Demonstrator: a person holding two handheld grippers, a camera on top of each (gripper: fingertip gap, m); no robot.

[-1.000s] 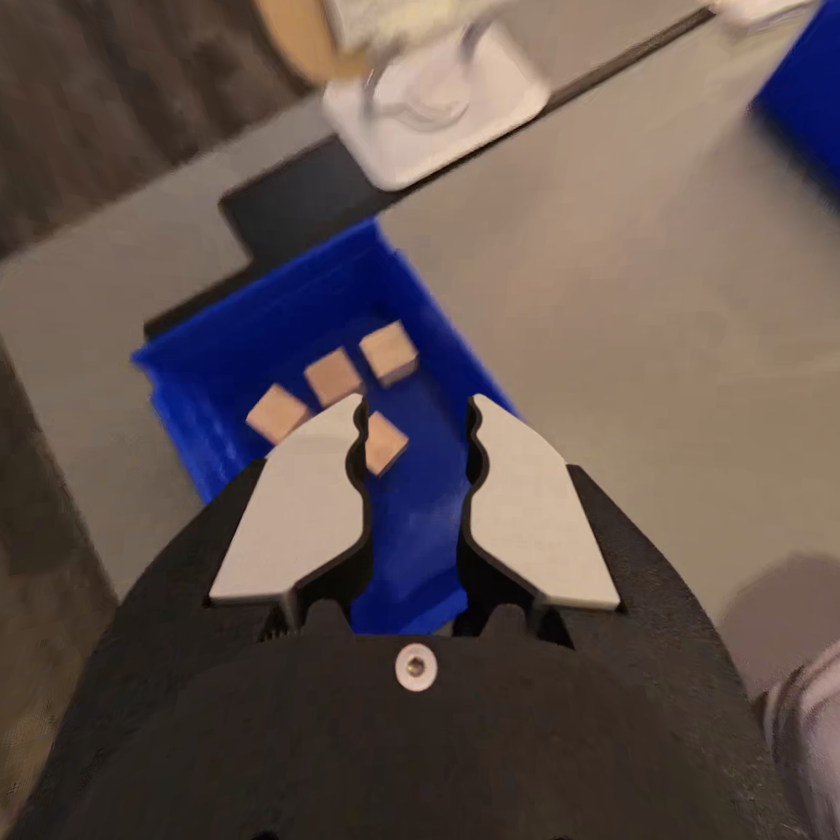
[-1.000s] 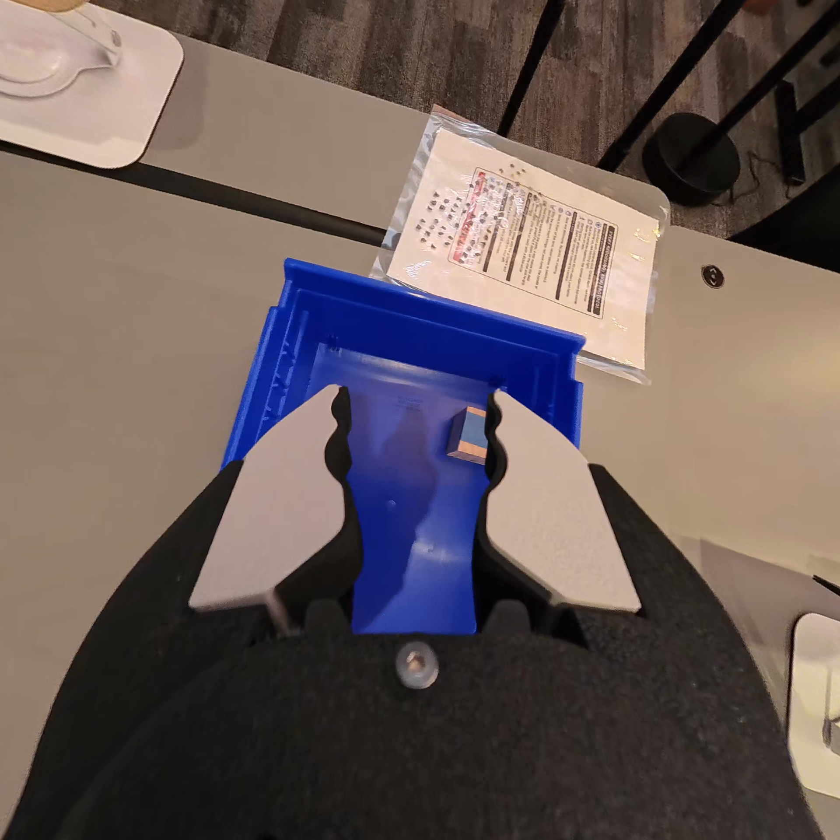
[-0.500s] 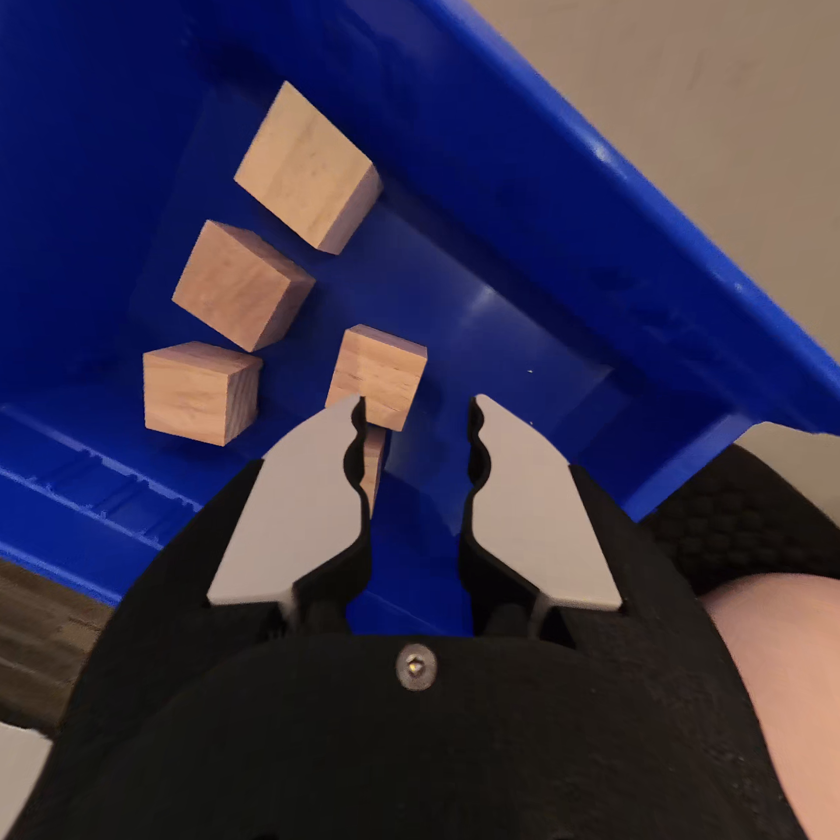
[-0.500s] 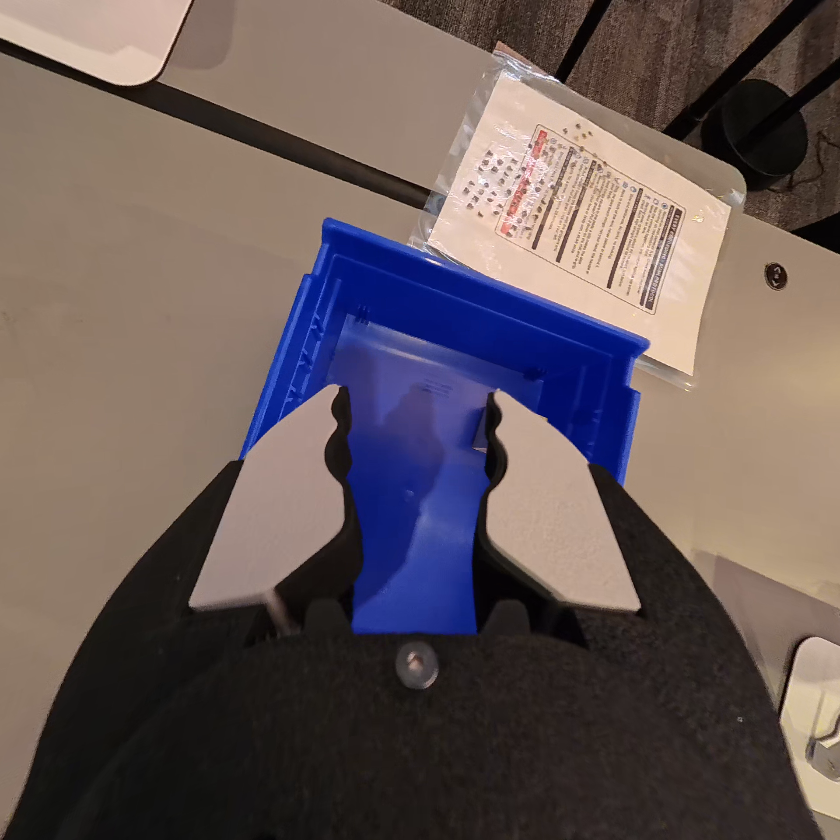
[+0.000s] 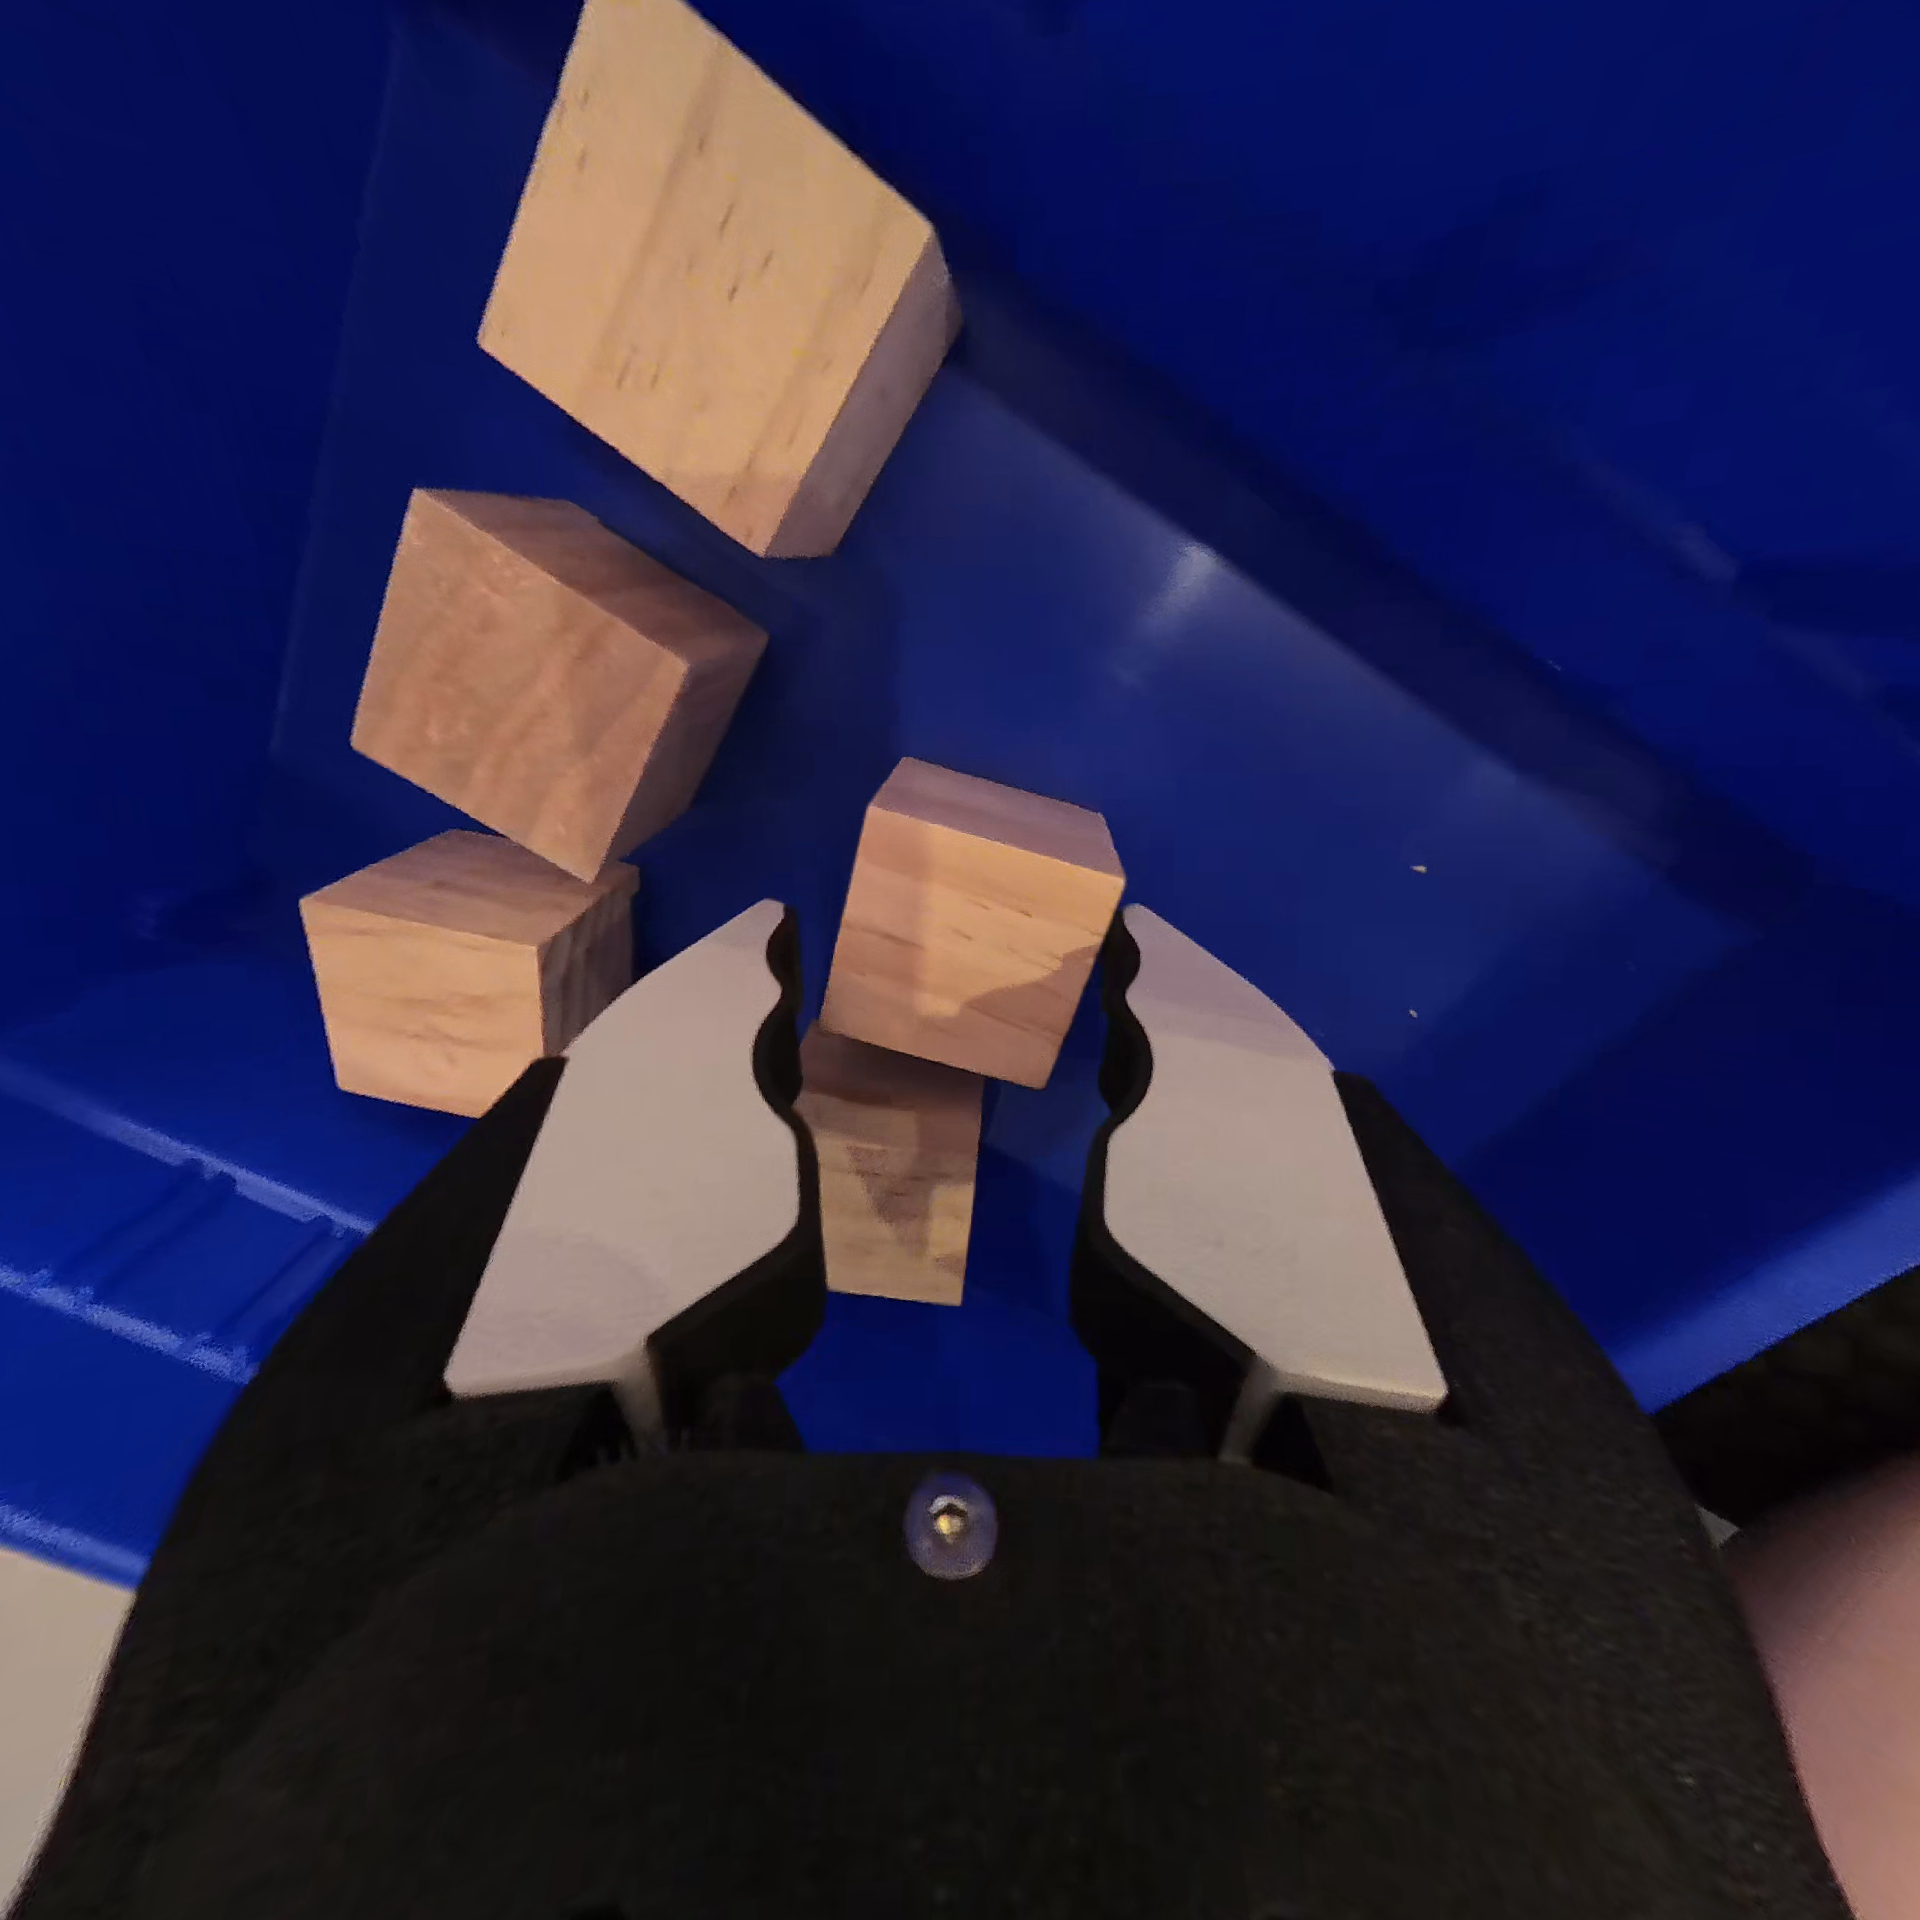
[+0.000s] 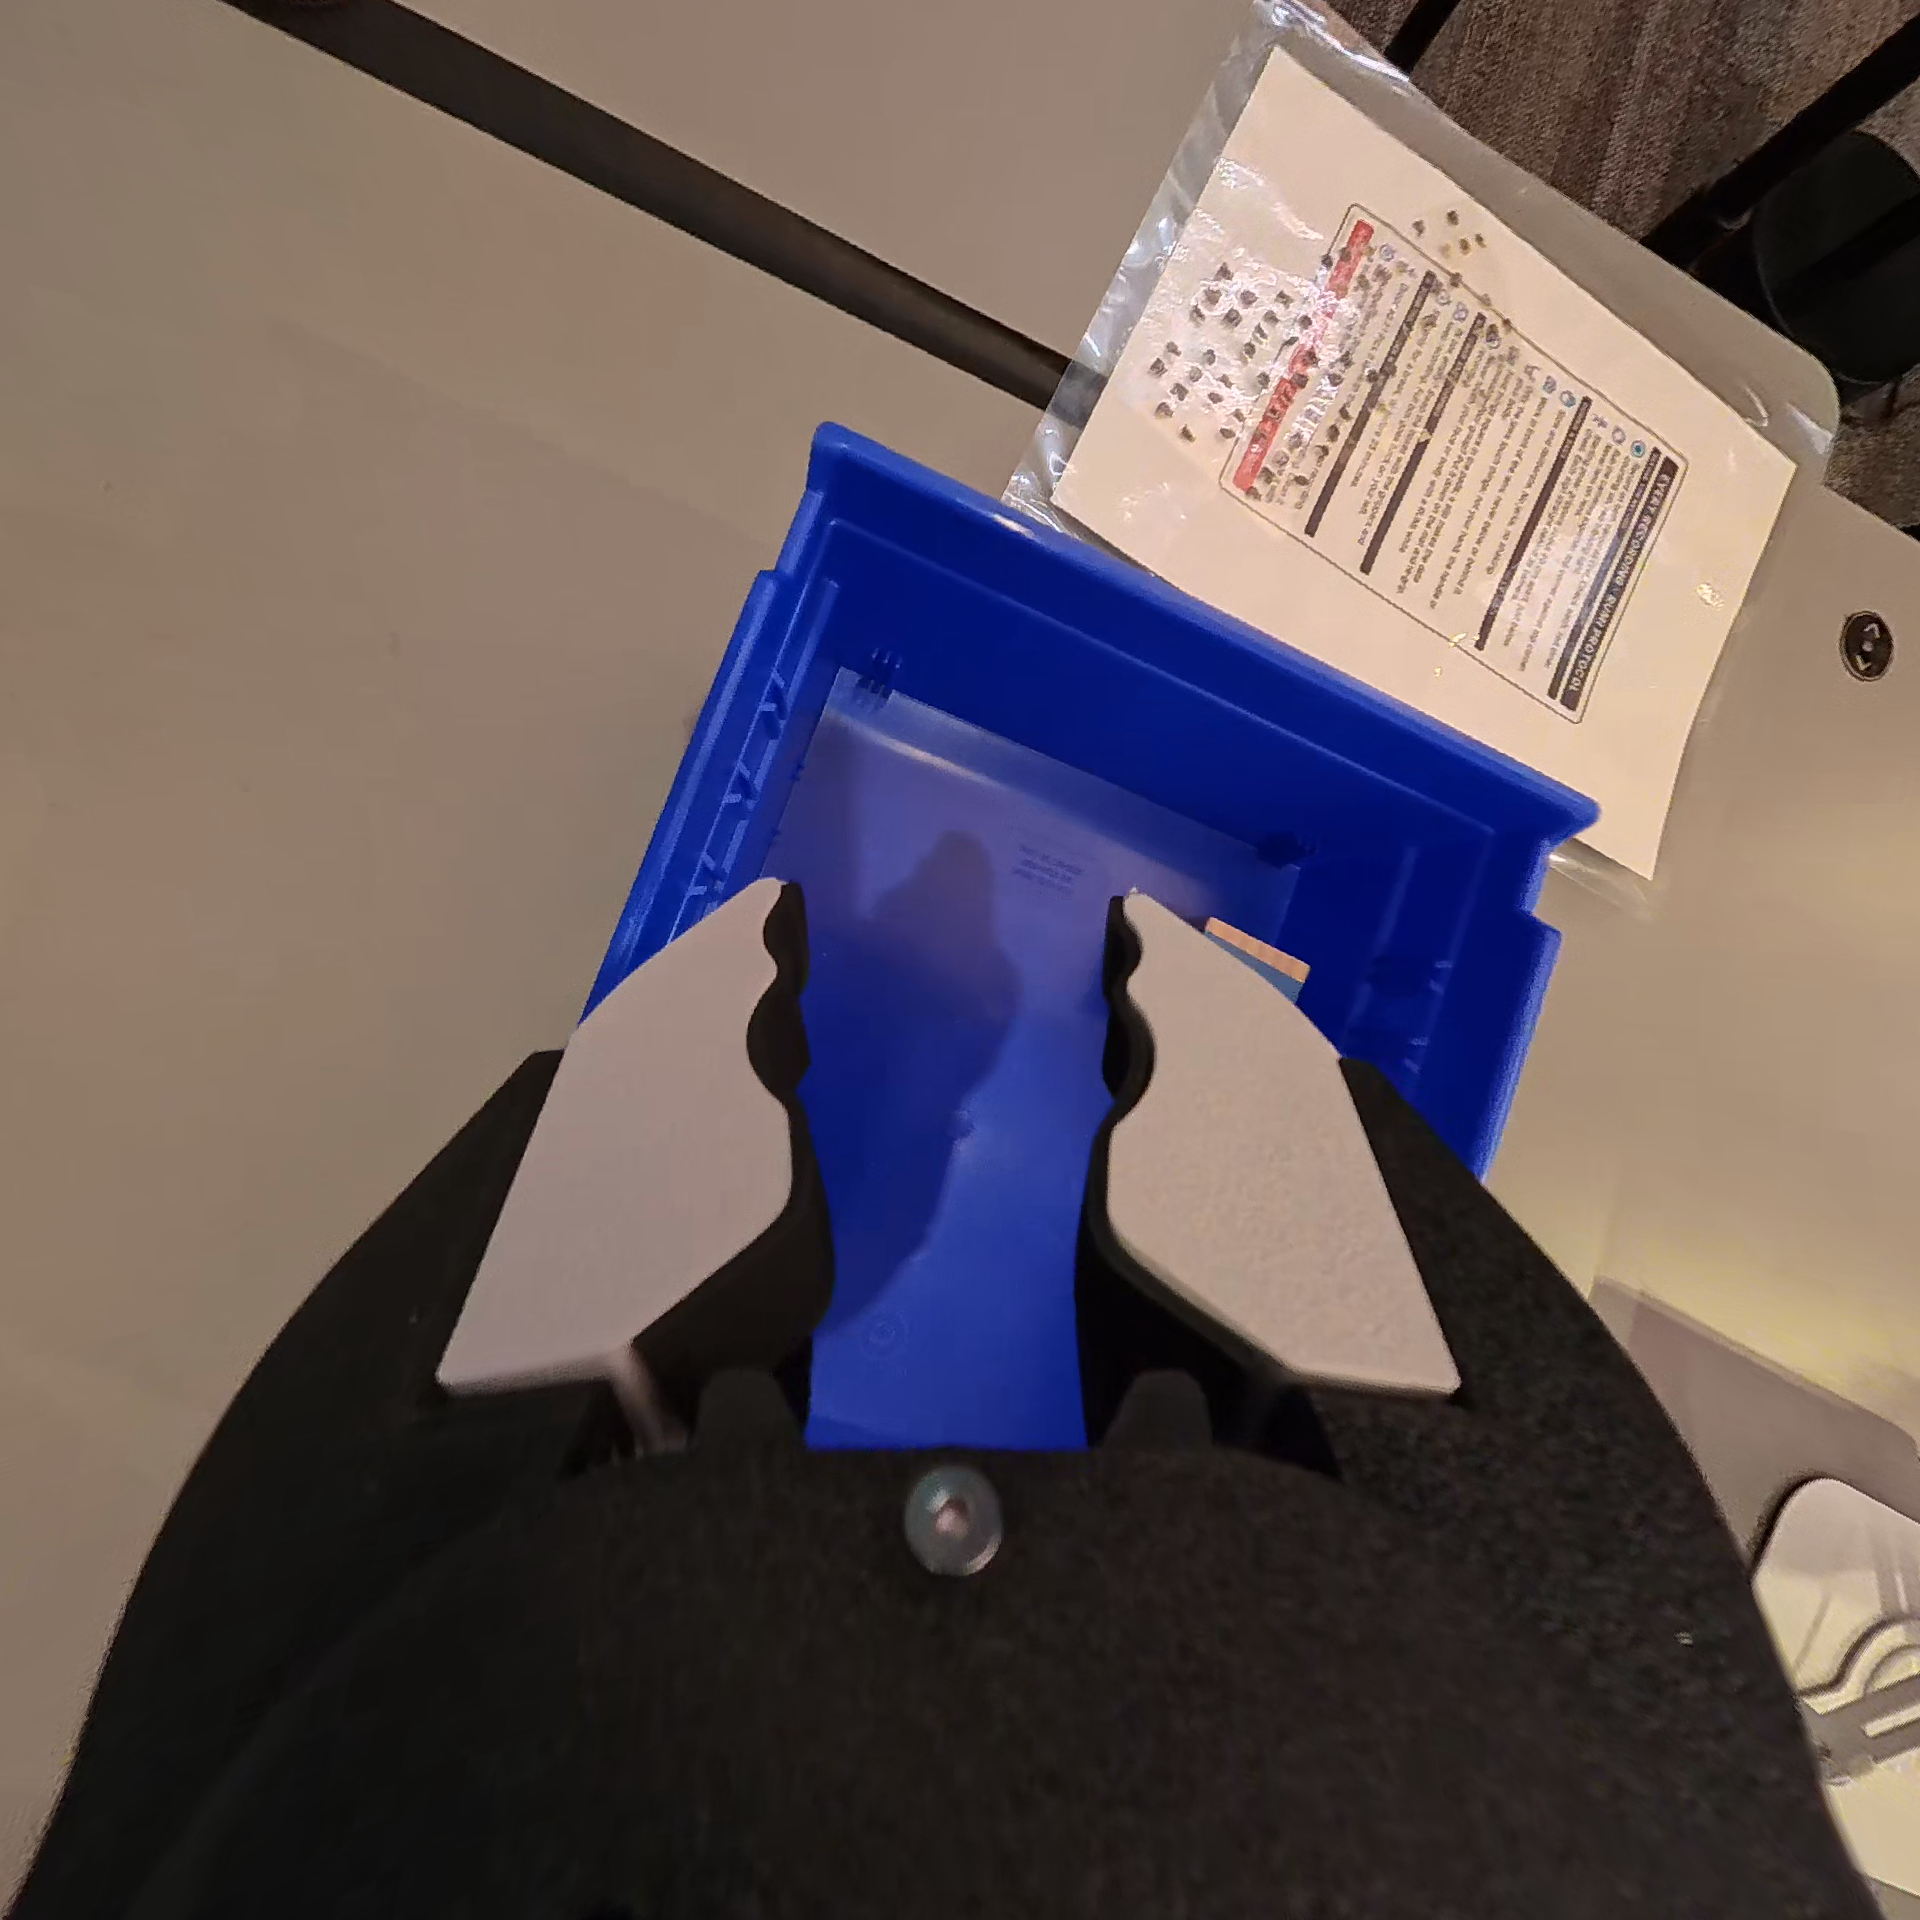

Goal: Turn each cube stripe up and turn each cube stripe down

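In the left wrist view, several plain wooden cubes lie in a blue bin [image 5: 1455, 727]. My left gripper [image 5: 951, 914] is open, low inside the bin, its fingertips on either side of the nearest cube [image 5: 966, 925] with a small gap on each side. A wooden face [image 5: 894, 1174] shows just below that cube; I cannot tell whether it is another cube. Three more cubes [image 5: 540, 675] sit to the left. In the right wrist view, my right gripper [image 6: 951, 899] is open and empty above a second blue bin [image 6: 1143, 623]. A blue-striped cube [image 6: 1262, 951] peeks out beside the right finger.
A printed sheet in a clear plastic bag [image 6: 1403, 447] lies on the grey table just beyond the second bin. A black seam [image 6: 727, 197] crosses the table. A white object [image 6: 1849, 1621] sits at the lower right edge.
My left gripper has dropped from above the table into its bin, and the nearest cube now sits between its fingertips. My right gripper has drifted left over its bin, hiding most of the striped cube.
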